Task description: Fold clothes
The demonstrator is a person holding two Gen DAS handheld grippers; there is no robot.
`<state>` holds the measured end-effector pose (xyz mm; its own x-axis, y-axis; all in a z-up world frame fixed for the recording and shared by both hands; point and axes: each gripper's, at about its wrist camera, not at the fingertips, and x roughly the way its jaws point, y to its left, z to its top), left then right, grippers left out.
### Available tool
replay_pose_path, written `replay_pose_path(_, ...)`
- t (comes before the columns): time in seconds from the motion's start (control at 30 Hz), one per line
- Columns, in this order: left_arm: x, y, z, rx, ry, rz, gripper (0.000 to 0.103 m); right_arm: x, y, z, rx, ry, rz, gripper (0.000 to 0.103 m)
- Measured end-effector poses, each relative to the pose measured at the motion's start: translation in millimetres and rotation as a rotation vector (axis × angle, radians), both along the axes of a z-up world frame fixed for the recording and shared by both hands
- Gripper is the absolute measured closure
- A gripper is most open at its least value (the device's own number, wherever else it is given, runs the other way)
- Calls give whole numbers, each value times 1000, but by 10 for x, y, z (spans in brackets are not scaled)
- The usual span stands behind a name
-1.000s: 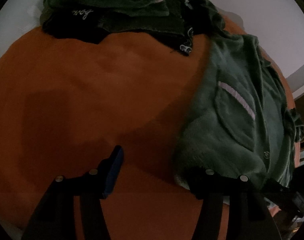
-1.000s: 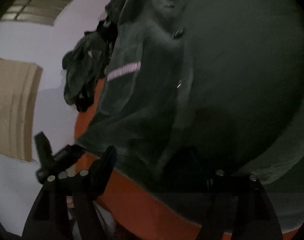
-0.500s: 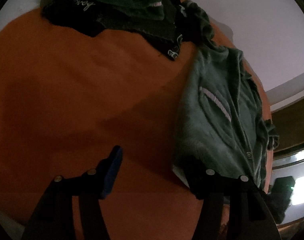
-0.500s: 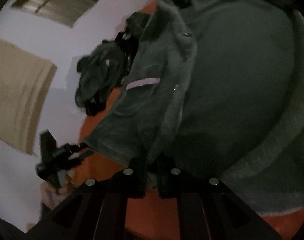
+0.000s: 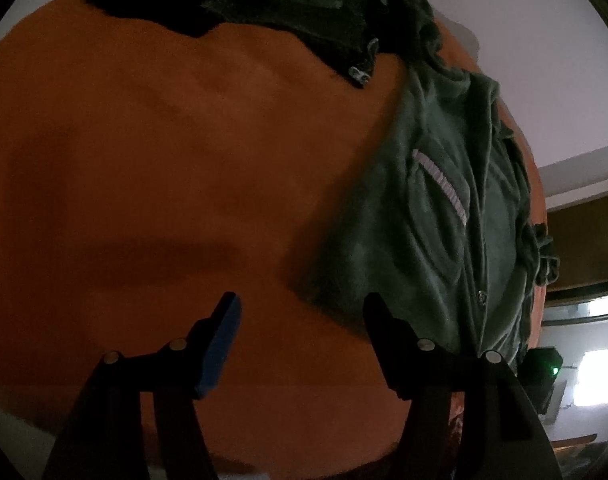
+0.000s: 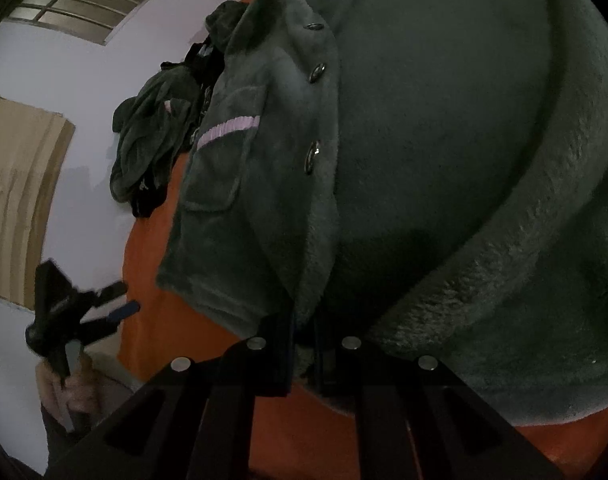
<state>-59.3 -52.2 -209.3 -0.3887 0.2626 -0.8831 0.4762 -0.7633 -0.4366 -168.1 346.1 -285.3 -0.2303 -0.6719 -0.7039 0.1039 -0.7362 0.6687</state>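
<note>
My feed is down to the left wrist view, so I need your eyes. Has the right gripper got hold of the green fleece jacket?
Observer: Yes. In the right wrist view the right gripper is shut on the hem of the green fleece jacket.
Operator: Which part of the hem?
Observer: The bottom of the front edge, below the buttons.
Operator: Is my left gripper visible from there?
Observer: Yes, the left gripper shows at the left, open, just off the edge of the orange surface.
</note>
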Motion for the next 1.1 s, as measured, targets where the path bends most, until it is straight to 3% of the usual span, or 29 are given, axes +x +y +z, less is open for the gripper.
replay_pose_path(0.17, -381, 116, -160, 1, -29, -84, 36, 121, 134, 130, -40, 47, -39, 97)
replay_pose_path(0.27, -497, 225, -325, -5, -63, -118, 36, 180, 138, 64, -44, 28, -31, 97)
replay_pose_path(0.33, -511, 283, -415, 34, -67, -126, 39, 191, 123, 2, -38, 8, -30, 97)
replay_pose_path(0.37, -498, 301, -423, 24, -66, -126, 45, 195, 120, -14, -39, 1, -32, 97)
replay_pose_path(0.43, -451, 300, -371, -23, -53, -127, 88, 216, 136, 19, -49, 9, -42, 97)
replay_pose_path(0.47, -421, 286, -340, -26, -45, -124, 89, 230, 150, 51, -55, 20, -48, 97)
replay_pose_path(0.6, -196, 200, -180, -46, 23, -86, 91, 270, 169, 150, -65, 60, -43, 97)
replay_pose_path(0.77, -192, 243, -385, -79, -66, -78, 91, 224, 44, -95, -2, 8, -6, 97)
replay_pose_path(0.9, -248, 313, -380, -128, -74, -99, 90, 188, 57, -191, -11, -6, -10, 97)
replay_pose_path(1.0, -194, 300, -361, -109, -74, -73, 79, 212, 112, -156, -24, -16, -15, 96)
replay_pose_path(1.03, -167, 267, -329, -100, -73, -51, 66, 236, 169, -90, -29, -10, -17, 94)
replay_pose_path(1.1, -111, 249, -230, -102, -60, -35, 58, 292, 350, 74, -38, 19, -33, 84)
